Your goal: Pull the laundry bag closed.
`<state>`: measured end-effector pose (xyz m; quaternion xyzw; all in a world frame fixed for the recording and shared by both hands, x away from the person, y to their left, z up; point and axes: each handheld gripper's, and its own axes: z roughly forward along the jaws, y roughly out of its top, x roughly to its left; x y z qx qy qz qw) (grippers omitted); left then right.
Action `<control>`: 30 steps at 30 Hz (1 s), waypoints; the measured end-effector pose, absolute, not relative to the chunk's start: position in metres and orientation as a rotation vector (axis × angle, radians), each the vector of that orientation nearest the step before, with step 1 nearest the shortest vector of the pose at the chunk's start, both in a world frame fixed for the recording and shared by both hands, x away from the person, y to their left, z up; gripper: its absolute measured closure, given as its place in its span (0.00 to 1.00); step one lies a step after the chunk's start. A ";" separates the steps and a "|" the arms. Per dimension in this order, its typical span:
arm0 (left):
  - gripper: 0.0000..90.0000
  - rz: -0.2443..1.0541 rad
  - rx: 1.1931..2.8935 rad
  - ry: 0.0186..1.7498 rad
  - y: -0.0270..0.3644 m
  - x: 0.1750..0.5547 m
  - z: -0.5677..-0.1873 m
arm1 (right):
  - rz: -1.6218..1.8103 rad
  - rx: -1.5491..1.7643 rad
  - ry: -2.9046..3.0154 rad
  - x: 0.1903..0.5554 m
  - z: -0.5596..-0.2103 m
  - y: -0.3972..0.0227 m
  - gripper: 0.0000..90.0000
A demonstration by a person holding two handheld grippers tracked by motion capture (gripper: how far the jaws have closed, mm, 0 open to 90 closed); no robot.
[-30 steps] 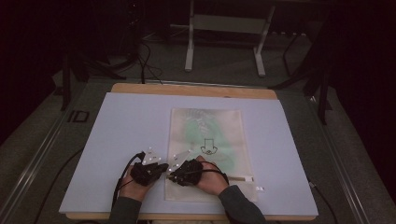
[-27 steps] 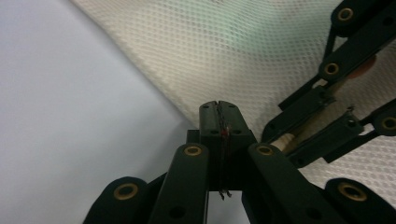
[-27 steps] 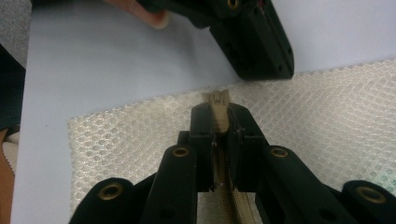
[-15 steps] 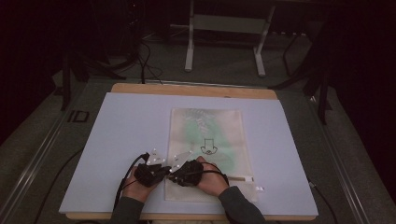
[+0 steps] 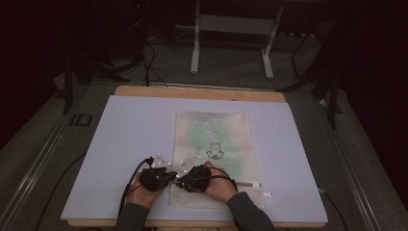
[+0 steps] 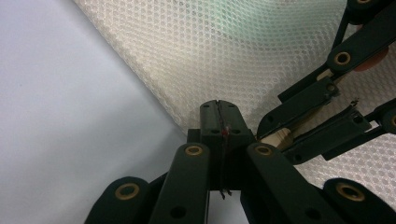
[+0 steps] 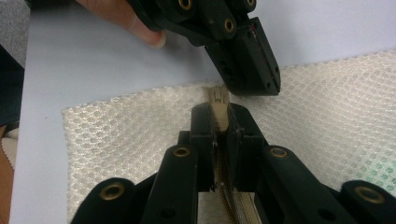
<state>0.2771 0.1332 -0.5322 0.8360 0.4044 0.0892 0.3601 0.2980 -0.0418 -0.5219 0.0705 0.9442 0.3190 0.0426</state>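
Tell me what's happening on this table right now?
A person works on a white mesh zipper bag lying flat on the table, with a tool in each hand. The right tool is shut on the zipper pull at the bag's near left corner. The left tool is shut right beside it at the bag's edge; whether it pinches the mesh is unclear.
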 end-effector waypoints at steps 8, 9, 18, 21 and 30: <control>1.00 0.225 2.154 1.042 0.133 0.277 -0.532 | 0.999 0.242 2.896 0.299 -0.523 -0.045 0.92; 1.00 0.225 2.154 1.042 0.133 0.277 -0.532 | 0.999 0.244 2.896 0.299 -0.523 -0.045 0.92; 1.00 0.224 2.151 1.045 0.133 0.277 -0.532 | 0.983 0.249 2.899 0.299 -0.522 -0.056 0.92; 1.00 0.232 2.153 1.043 0.133 0.277 -0.532 | 0.950 0.220 2.888 0.297 -0.521 -0.054 0.92; 1.00 0.240 2.161 1.032 0.133 0.277 -0.532 | 0.919 0.206 2.872 0.293 -0.520 -0.057 0.92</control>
